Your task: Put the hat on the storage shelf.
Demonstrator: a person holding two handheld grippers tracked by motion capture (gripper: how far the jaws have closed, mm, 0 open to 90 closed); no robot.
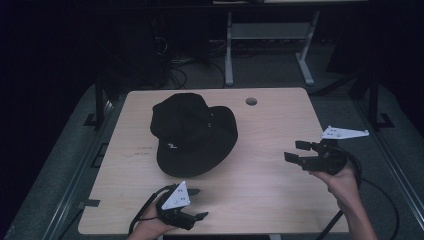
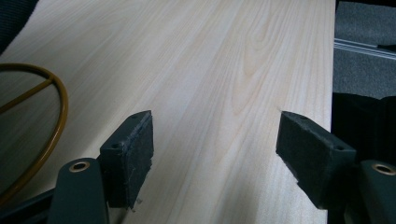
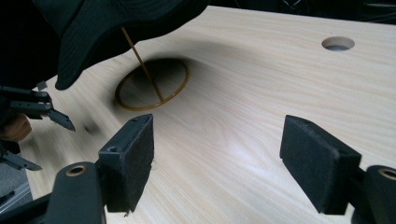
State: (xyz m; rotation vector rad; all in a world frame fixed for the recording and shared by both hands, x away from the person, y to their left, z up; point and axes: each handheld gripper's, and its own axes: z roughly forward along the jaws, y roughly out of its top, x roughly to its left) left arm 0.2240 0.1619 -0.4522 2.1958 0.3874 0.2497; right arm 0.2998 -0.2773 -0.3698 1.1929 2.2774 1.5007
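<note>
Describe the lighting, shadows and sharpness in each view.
High view: dim, the room beyond the table near black, the black hat showing little detail. Left gripper view: bright, even light on the wood, fingers slightly soft. Right gripper view: a dark shadow under the hat, around the stand's ring.

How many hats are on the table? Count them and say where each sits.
1. The black hat sits on a gold wire stand at the table's middle, between the far edge and both grippers.

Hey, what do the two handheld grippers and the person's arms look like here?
The left gripper and the right gripper are black, each topped by a pale three-cornered plate with small dots and trailing a black cable. Their square jaw pads look dark and felt-like. Both forearms are bare, no sleeves.
</note>
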